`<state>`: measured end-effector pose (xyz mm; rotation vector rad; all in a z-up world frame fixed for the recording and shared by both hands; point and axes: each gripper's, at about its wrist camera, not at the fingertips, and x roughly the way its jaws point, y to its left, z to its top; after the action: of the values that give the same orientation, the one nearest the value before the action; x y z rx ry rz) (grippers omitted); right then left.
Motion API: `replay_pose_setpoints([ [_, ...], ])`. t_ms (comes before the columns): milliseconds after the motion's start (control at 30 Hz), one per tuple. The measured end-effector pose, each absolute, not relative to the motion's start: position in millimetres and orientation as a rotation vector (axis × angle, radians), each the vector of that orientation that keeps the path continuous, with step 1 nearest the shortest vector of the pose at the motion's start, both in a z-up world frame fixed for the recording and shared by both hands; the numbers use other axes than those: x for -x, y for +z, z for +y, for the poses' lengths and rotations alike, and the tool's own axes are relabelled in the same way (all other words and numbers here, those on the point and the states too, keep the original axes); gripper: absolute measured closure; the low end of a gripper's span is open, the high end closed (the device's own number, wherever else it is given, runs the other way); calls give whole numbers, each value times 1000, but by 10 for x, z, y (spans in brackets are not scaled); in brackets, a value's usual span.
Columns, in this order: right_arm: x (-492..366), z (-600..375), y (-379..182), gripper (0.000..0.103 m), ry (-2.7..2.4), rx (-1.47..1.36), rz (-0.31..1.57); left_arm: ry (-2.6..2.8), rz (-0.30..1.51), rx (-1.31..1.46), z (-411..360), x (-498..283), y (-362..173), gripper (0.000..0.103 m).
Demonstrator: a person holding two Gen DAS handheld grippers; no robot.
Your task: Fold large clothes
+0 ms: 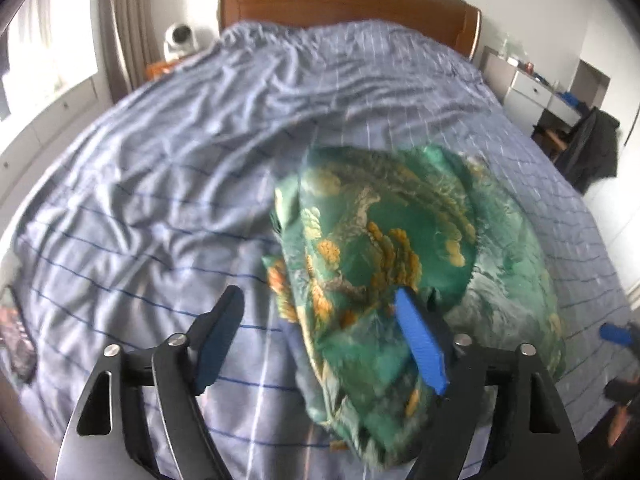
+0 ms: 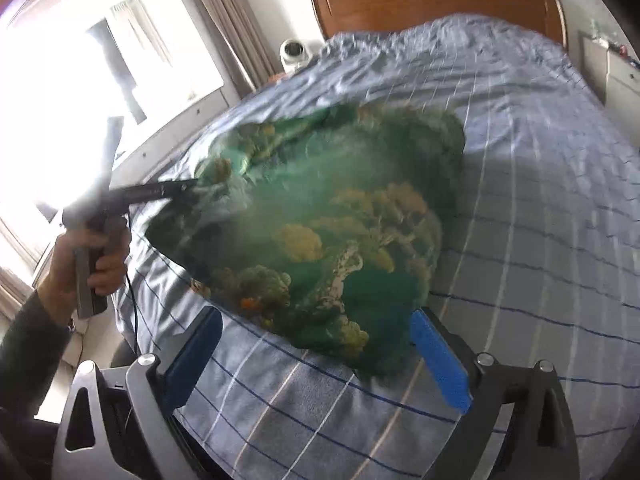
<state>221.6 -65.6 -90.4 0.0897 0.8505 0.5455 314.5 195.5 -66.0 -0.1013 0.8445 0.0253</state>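
Green printed garment (image 1: 384, 248) sits bunched in a soft heap on the bed (image 1: 160, 168), near edge, right of centre. Left gripper (image 1: 320, 344): jaws spread, cloth between the pads but not pinched. Right gripper (image 2: 316, 356): jaws spread too, with the heap's near edge just beyond the tips and nothing held. Motion blur hides the layers, but it looks folded over at least once, not flat or squared. Remaining, I'd judge: smooth it, square the edges, maybe one more fold.

No readable text, label, brand, number or sign was found anywhere in either view.
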Motion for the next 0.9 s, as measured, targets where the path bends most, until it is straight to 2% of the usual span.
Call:
replay_pose_setpoints([
  [200, -2061, -771, -711, 6, 475, -44, 756, 78, 836, 50, 1953, -3103, -542, 23],
  [433, -2030, -845, -768, 6, 426, -37, 765, 101, 843, 16, 1903, -3051, -538, 22],
  [567, -2000, -876, -779, 6, 387, -12, 780, 108, 854, 83, 2088, -3024, -569, 6],
  [700, -1876, -1031, -676, 6, 384, -31, 678, 100, 851, 137, 2363, -2955, -672, 6],
  [767, -1835, -1108, -647, 6, 377, -23, 632, 79, 938, 156, 2479, -2993, -784, 6],
  [900, -1916, -1230, -730, 6, 356, -19, 658, -28, 944, 266, 2602, -3051, -721, 7],
])
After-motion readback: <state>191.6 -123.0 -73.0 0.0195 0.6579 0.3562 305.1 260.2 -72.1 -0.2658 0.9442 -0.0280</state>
